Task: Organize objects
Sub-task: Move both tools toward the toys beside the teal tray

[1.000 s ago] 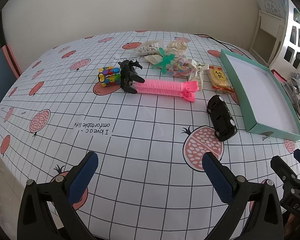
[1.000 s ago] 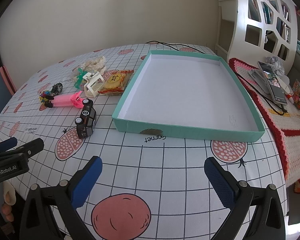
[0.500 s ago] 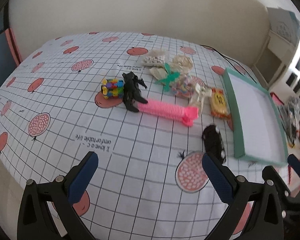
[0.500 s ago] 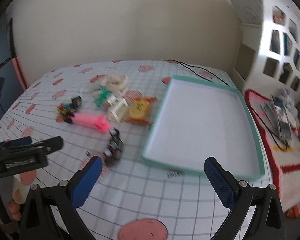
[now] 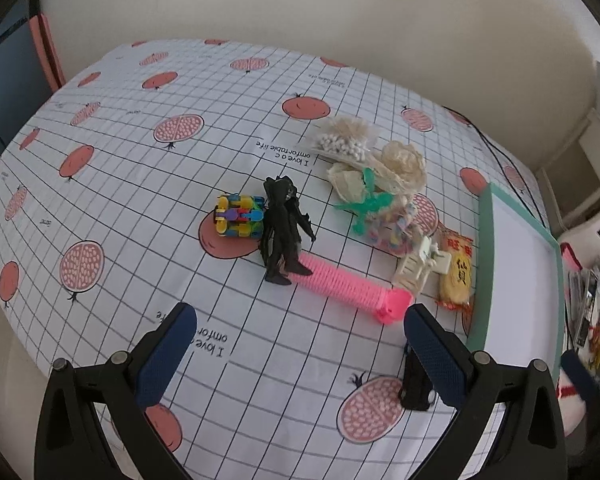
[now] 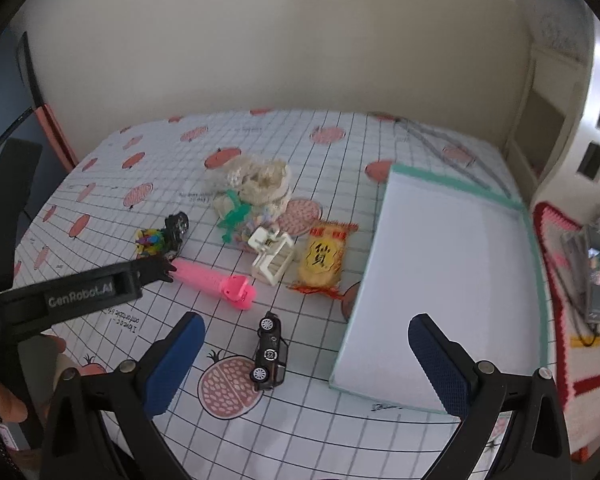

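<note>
both grippers, left gripper (image 5: pixel 296 344) and right gripper (image 6: pixel 306 354), advanced toward toys.

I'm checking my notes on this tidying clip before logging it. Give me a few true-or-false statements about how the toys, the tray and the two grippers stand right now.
1. The teal tray holds nothing. True.
2. The black toy car lies inside the tray. False: it lies on the tablecloth, left of the tray.
3. The left gripper and right gripper both have open jaws and hold nothing. True.
4. The black figure lies apart from the pink tube. False: its feet touch the tube's end.
5. The yellow snack packet lies between the white clip and the tray. True.
</note>
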